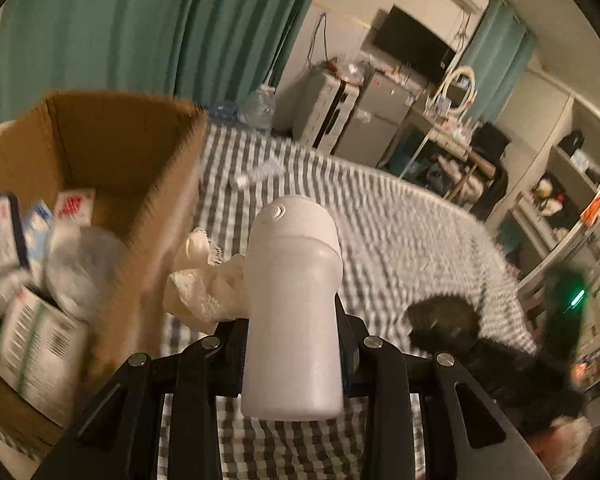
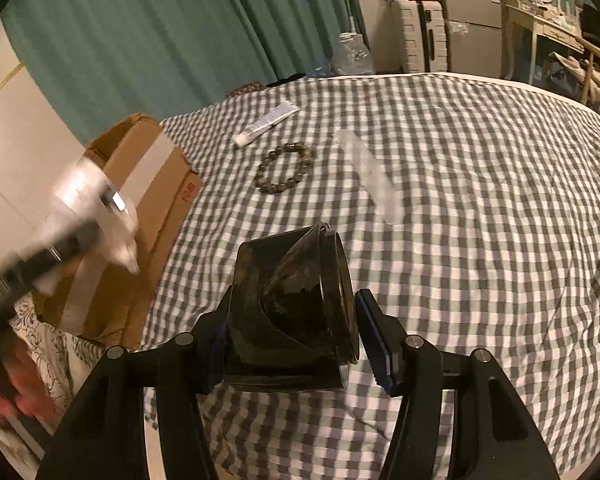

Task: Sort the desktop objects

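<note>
The left gripper (image 1: 292, 344) pinches a white bottle (image 1: 294, 304) beside the open cardboard box (image 1: 112, 148), which sits at the left edge of the checked cloth (image 2: 480, 200). The right gripper (image 2: 296, 340) carries a dark jar (image 2: 296, 304) low over the near middle of the cloth, though its right pad seems to stand just off the jar's side, so I cannot tell whether the grip is firm. To drop the bottle well, I judge it should clear the box's torn rim and sit over the packets (image 1: 40, 336) inside before the fingers part, while the tube (image 2: 266, 124), bead bracelet (image 2: 284, 168) and clear wrapper (image 2: 370, 176) toward the far edge wait.
</note>
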The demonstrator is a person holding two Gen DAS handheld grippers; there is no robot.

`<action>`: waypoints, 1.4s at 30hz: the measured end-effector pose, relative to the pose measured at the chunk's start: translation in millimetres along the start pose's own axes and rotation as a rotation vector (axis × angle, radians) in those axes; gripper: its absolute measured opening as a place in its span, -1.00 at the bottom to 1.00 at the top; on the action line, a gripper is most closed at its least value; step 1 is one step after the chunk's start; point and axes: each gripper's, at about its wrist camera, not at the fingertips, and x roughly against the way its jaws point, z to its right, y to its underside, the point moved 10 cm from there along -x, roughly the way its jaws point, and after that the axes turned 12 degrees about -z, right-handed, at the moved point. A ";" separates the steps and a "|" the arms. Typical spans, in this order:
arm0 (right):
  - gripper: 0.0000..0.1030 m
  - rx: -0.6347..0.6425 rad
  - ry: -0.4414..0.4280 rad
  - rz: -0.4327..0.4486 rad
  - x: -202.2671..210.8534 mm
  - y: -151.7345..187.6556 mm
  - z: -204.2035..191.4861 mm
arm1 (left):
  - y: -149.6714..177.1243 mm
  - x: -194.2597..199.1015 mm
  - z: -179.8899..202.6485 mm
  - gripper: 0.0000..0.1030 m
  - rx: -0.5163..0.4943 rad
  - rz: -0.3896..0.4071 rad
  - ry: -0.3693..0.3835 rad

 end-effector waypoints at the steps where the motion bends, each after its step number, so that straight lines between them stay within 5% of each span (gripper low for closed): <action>1: 0.09 -0.010 0.005 0.002 -0.1 -0.7 4.7 | 9.3 -14.0 3.1 -0.38 0.001 -0.007 0.001; 6: 0.09 -0.050 0.009 -0.006 -3.4 -0.6 25.0 | 43.7 -61.6 0.0 -0.34 0.030 -0.015 -0.029; 9: 0.09 -0.061 0.003 -0.006 -5.6 -1.9 30.8 | 58.1 -79.1 -9.5 0.00 0.040 -0.044 -0.070; 12: 0.09 -0.058 0.005 -0.010 -8.7 -2.6 32.6 | 66.6 -84.1 -16.1 0.12 0.042 -0.039 -0.084; 16: 0.09 -0.043 0.015 -0.012 -10.9 -4.3 30.9 | 59.5 -79.7 -15.6 0.32 0.023 0.000 -0.097; 23: 0.09 -0.048 0.010 -0.015 -11.8 -6.7 36.0 | 51.3 -45.9 -17.8 0.39 0.045 0.093 -0.167; 26: 0.09 -0.046 0.006 -0.022 -14.2 -6.1 34.7 | 44.5 -35.1 -20.6 0.72 0.047 0.149 -0.202; 30: 0.09 -0.031 0.009 -0.022 -14.2 -5.0 29.8 | 34.0 -63.4 -28.0 0.74 0.041 0.094 -0.211; 32: 0.09 -0.029 0.010 -0.024 -13.9 -3.7 29.0 | 32.0 -85.8 -31.6 0.49 0.015 0.038 -0.244; 33: 0.09 -0.029 0.010 -0.024 -14.7 -3.7 29.0 | 31.2 -95.9 -32.7 -0.48 0.013 0.002 -0.255; 34: 0.09 -0.029 0.009 -0.026 -15.1 -3.3 28.9 | 31.7 -106.9 -36.8 -0.83 0.015 -0.048 -0.264; 42: 0.09 0.062 -0.038 0.004 3.8 -17.4 -16.3 | 7.8 -31.4 -10.0 -0.83 -0.023 0.082 -0.194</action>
